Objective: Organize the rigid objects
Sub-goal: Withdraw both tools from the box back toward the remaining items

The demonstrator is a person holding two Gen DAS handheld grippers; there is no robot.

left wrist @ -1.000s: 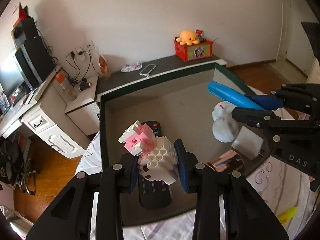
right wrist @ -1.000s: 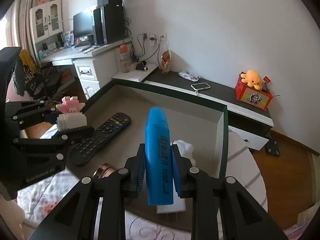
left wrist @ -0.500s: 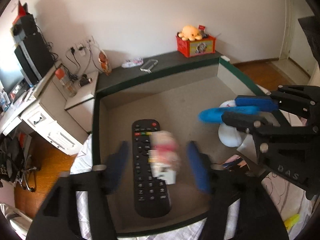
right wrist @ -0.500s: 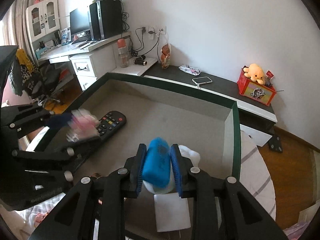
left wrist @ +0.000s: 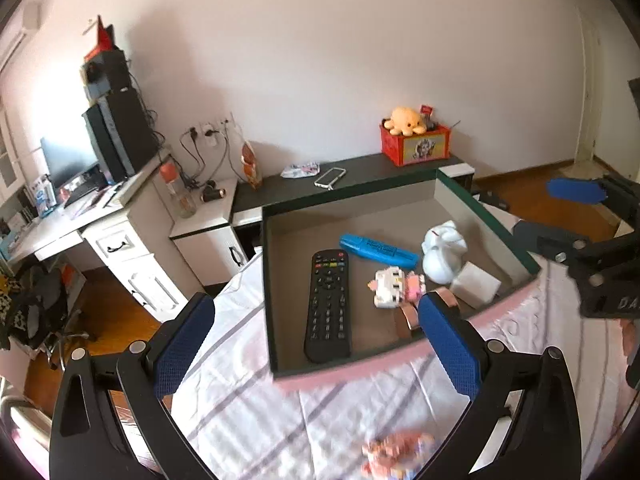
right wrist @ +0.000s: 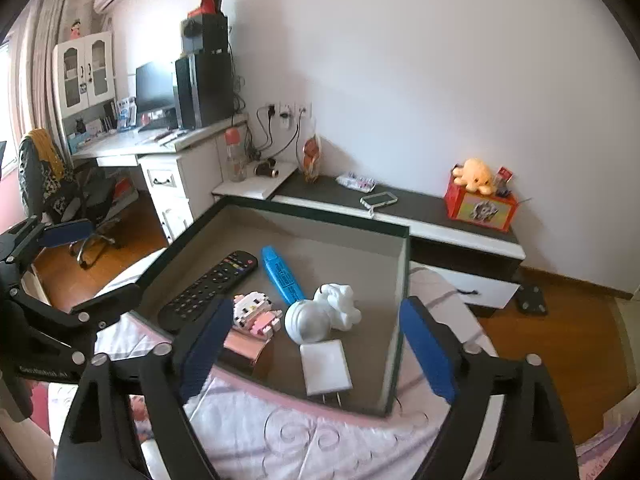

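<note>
The left gripper (left wrist: 316, 340) has its two blue pads far apart. Its jaws have just been opening, and nothing is between them. It points down a bit. The right gripper (right wrist: 316, 344) has just been opening too, with nothing held. In the left view it shows at 3 o'clock. In the right view the left one shows at 9 o'clock.

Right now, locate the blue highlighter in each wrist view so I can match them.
Left wrist: blue highlighter lies in the box, centre-right, between remote and white figurine.
Right wrist: it lies mid-frame, right of the remote, behind the figurine.
Shared landmark: the remote beside it.
</note>
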